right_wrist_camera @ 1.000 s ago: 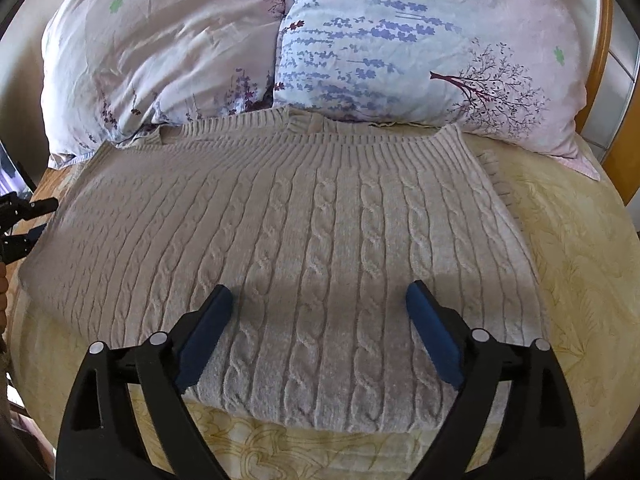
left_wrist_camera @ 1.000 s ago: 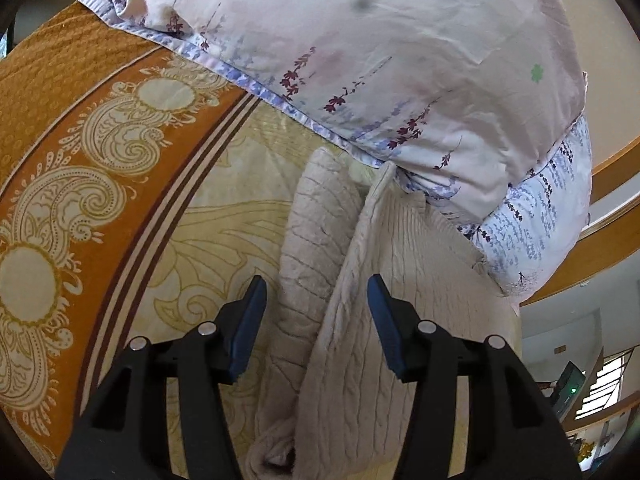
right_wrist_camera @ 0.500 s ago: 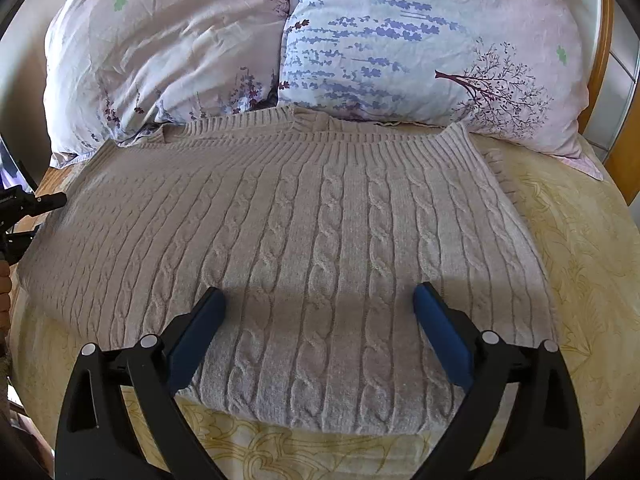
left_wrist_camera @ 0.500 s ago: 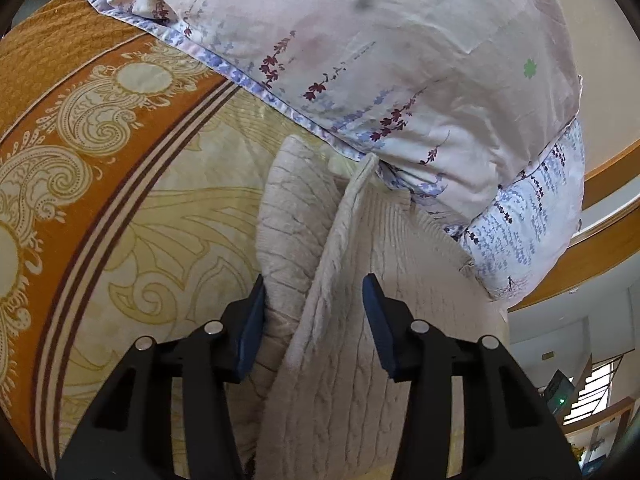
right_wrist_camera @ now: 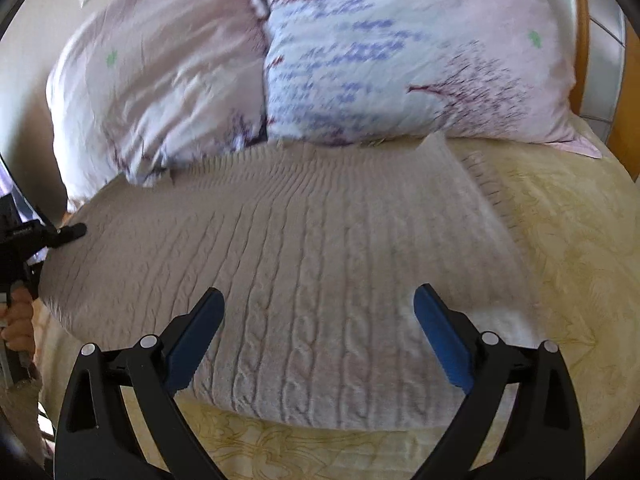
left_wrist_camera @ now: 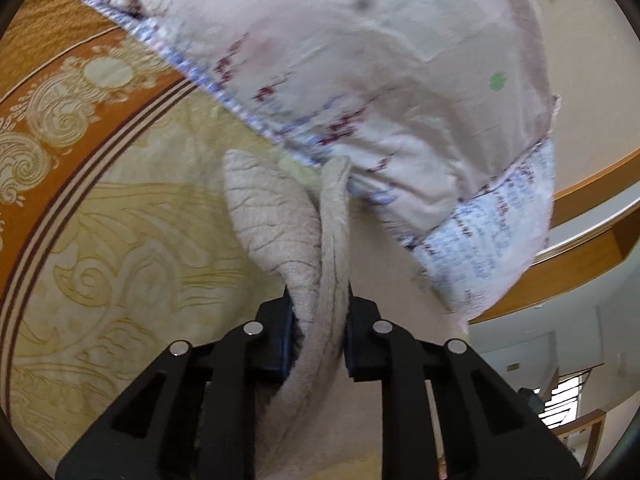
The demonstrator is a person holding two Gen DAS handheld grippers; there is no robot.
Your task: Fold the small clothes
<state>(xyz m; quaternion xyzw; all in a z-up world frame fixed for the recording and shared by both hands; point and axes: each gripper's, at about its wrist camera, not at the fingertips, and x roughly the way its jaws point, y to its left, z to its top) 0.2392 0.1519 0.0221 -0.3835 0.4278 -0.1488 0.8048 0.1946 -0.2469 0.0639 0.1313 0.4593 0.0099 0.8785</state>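
Left gripper (left_wrist_camera: 318,328) now clamped on sweater (right_wrist_camera: 320,280), right gripper (right_wrist_camera: 318,324) spread above

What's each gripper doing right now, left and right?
Left gripper: closed on the edge of the sweater.
Right gripper: open, holding nothing, above the sweater.

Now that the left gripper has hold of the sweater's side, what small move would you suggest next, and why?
Probably lift the left gripper a little and carry the pinched edge inward across the sweater. Its jaws are shut on a bunched fold of knit at the sweater's side, while the body lies flat on the bedspread and the right gripper hangs open above the hem, gripping nothing.
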